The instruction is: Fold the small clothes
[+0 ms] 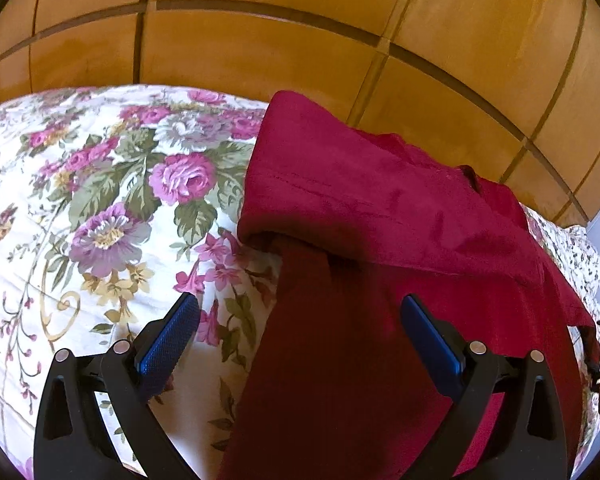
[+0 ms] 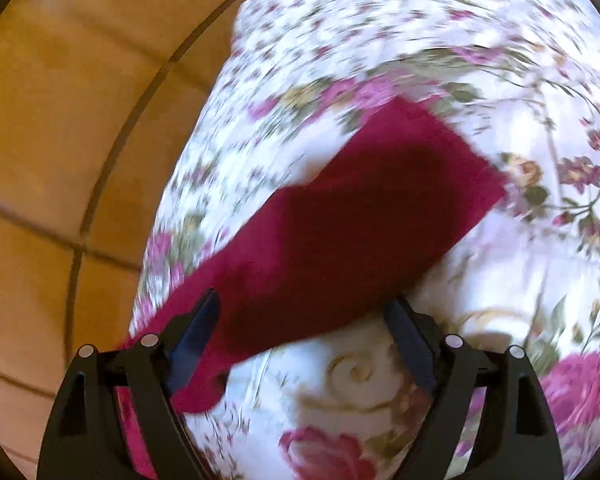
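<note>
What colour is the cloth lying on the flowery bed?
Dark red, a plain crimson cloth. The left wrist view shows it best.

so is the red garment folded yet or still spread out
Partly folded: in the left wrist view the red garment has one layer doubled over another on the floral bedspread. Whether it is finished, cannot tell.

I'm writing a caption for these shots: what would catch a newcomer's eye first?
The deep red garment stands out, lying across the flowered bedspread, its upper part folded over. Behind the bed lies an orange tiled floor. Both claws, left and right, hover open above the cloth.
</note>
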The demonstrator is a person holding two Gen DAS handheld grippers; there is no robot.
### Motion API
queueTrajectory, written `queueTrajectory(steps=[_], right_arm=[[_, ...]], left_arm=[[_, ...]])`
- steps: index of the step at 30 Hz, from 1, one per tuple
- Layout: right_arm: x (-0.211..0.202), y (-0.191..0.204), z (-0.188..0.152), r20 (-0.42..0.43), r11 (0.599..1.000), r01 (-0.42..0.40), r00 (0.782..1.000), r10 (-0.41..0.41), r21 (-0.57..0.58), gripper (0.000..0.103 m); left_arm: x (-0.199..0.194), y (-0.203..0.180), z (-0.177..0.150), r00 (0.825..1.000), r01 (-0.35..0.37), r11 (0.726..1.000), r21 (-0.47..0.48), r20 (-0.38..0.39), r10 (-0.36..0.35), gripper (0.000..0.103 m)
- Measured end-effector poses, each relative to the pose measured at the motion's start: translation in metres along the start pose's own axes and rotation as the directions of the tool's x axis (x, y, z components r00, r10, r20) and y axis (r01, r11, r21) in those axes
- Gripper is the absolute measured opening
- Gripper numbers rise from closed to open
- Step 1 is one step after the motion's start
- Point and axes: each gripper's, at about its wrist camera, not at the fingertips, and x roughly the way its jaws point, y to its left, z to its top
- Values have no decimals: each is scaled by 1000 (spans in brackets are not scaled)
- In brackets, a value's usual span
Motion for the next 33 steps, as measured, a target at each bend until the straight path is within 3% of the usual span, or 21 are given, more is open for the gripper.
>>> queueTrajectory(steps=[4,8,11,15,20,27,33], right_arm=[[-2,-15,14,24,998,-20,1000,18,56,54],[-3,-17,22,36,999,-13,999,12,36,9],[-11,-6,22,77,999,-42,996,41,11,8],[-25,41,13,124,984,-90,986,110,-156,7],[-26,100,-22,56,927,-195,973,224,-321,7],[-8,178,-108,-157,795,-341,940,304,-502,7],[13,214,-187,-301,639,-386,922,243,-666,7]], left_arm=[[6,3,0,1000,5,1000,-20,-25,-6,100],[7,2,-2,1000,4,1000,-11,-31,-5,100],[8,2,-2,999,7,1000,-14,-32,-7,100],[8,3,-1,999,14,1000,-18,-30,-14,100],[10,5,-2,999,7,1000,-9,-43,-7,100],[13,4,-1,999,6,1000,-7,-52,-6,100],[13,5,-1,999,11,1000,-13,-53,-11,100]])
